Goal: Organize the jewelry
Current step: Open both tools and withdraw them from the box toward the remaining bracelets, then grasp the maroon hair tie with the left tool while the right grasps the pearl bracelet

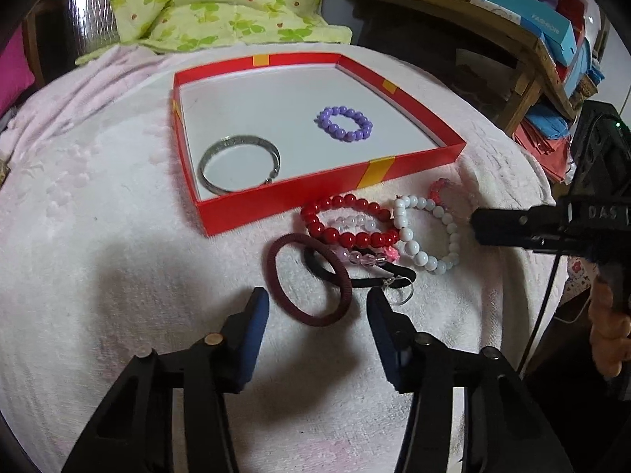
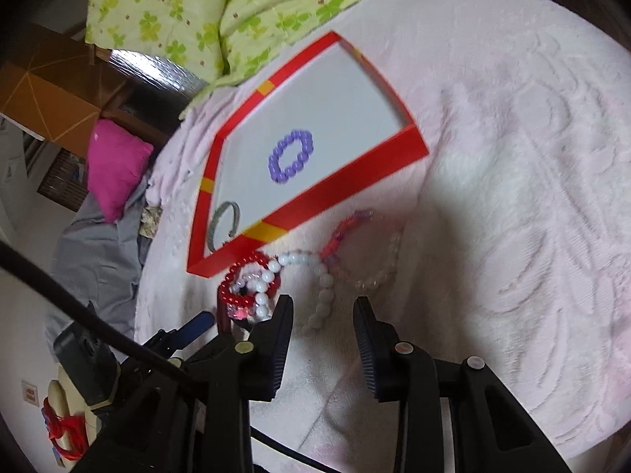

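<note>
A red box lid (image 1: 331, 189) (image 2: 347, 181) lies on the pink towel and holds a silver bangle (image 1: 239, 168) (image 2: 224, 224) and a purple bead bracelet (image 1: 344, 123) (image 2: 291, 156). In front of it lie a red bead bracelet (image 1: 349, 220) (image 2: 240, 276), a white bead bracelet (image 1: 428, 234) (image 2: 321, 291), a clear pink bracelet (image 2: 366, 248), a maroon hair tie (image 1: 309, 279) and a black hair tie (image 1: 366, 272). My left gripper (image 1: 317, 309) is open, its fingers either side of the maroon tie. My right gripper (image 2: 323, 307) is open over the white bracelet; it also shows in the left wrist view (image 1: 479, 224).
A green floral quilt (image 1: 221, 4) (image 2: 221, 12) lies behind the box. A wooden shelf (image 1: 524, 43) with boxes and a basket stands at the right. A pink cushion (image 2: 116, 165) lies at the bed's left edge.
</note>
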A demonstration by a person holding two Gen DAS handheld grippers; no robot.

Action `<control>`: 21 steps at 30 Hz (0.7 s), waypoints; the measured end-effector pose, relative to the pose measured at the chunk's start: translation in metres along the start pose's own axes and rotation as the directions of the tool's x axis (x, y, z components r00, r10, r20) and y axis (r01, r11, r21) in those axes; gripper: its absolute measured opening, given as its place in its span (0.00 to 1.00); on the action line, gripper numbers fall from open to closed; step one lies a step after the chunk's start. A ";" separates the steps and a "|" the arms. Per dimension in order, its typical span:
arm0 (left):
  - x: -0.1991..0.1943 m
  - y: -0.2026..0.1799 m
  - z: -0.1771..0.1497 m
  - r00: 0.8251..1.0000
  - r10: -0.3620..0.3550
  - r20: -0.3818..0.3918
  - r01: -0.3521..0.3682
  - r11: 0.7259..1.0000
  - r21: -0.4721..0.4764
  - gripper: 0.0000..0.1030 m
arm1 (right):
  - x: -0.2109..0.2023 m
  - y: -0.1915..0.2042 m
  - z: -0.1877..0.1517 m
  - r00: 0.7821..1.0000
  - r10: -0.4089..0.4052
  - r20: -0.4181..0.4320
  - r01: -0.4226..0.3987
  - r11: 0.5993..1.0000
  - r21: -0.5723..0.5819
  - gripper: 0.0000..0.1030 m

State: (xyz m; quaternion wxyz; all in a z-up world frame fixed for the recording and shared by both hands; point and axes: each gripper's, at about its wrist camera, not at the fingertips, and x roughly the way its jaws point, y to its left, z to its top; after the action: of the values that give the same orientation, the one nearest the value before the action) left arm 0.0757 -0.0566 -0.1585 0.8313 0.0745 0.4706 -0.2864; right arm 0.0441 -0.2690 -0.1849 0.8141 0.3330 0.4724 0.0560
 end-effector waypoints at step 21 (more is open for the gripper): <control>-0.005 0.017 0.005 0.999 0.018 0.035 -0.017 0.999 -0.037 0.08 | 0.005 0.036 -0.007 0.989 -0.104 0.104 0.120 0.981 -0.155 0.10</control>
State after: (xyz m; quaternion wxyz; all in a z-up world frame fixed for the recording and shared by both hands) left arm 0.0868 -0.0430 -0.1542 0.8430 0.0581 0.4605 -0.2718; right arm 0.0494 -0.2364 -0.1692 0.8617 0.2416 0.4452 0.0319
